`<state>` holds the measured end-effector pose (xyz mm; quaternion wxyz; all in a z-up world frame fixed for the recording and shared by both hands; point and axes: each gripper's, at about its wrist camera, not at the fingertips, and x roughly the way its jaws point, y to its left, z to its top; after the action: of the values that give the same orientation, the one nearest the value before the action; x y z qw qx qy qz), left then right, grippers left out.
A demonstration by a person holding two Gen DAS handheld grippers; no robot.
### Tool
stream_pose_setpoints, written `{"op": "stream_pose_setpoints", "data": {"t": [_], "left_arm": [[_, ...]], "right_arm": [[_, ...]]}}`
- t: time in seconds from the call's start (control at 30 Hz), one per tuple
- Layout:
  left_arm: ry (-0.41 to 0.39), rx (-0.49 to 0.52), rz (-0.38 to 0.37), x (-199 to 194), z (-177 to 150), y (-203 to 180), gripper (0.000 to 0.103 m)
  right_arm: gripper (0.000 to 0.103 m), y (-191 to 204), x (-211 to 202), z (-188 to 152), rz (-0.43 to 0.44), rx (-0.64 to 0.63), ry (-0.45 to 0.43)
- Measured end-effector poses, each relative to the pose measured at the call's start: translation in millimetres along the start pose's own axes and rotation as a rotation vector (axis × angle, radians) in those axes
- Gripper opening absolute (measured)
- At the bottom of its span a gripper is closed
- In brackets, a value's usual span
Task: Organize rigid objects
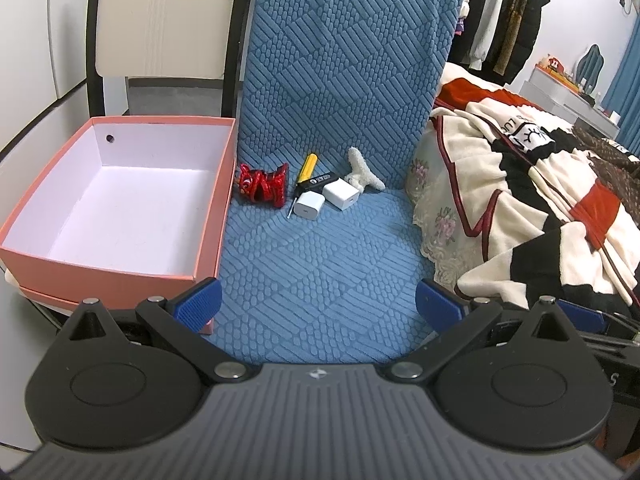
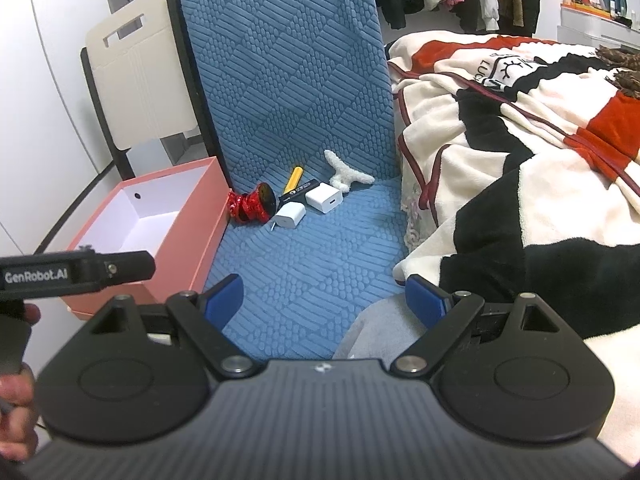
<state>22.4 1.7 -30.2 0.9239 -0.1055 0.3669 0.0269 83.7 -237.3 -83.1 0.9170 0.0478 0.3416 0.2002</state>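
Rigid objects lie in a small cluster at the back of the blue chair seat (image 1: pixel 320 260), right where the seat meets the backrest, and I place all of them relative to the pink box (image 1: pixel 116 200). That box stands open beside the seat, its white inside bare, a small round hole in its far wall.

Just beside the box's near corner is the shiny red ornament (image 1: pixel 264 186), close to the box wall; I cannot tell whether they touch. Beyond the ornament, farther from the box, the yellow-handled screwdriver (image 1: pixel 306 172) lies with its thin metal tip pointing toward me. A black stick with white print (image 1: pixel 318 181) lies across it. In front of that stick sits one white charger cube (image 1: pixel 306 205), and a second white charger cube (image 1: pixel 340 196) sits just beside it, farther still from the box. Farthest from the box in the cluster is the fluffy white piece (image 1: pixel 362 172), leaning against the backrest.

My left tongs (image 1: pixel 318 306) hang spread wide with nothing between the blue pads, low over the front of the seat; the left pad overlaps the box's near corner in the left wrist view. My right tongs (image 2: pixel 324 300) are just as wide and hold nothing, well apart from the cluster, on the side away from the box. The striped blanket (image 2: pixel 520 160) on the bed lies past the seat on that same far side.
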Motion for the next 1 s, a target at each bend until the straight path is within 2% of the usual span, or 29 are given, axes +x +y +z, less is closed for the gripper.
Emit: {"op": "stream_pose_setpoints", "data": {"t": [0.37,0.6,1.0], "left_arm": [[0.032,-0.027,0.007,29.8,3.3,12.3,0.103],[0.048,-0.046,0.018,51.2,12.7,20.8,0.103],[0.061,-0.028,0.029,95.8,31.7,18.6,0.103]], "right_arm": [[0.089,-3.2,32.0,-5.8,0.004,-0.004,0.001],[0.089,-6.4,48.6,-1.6,0.045,0.005,-0.006],[0.089,-18.9,77.0,2.9,0.026,0.040,-0.043]]}}
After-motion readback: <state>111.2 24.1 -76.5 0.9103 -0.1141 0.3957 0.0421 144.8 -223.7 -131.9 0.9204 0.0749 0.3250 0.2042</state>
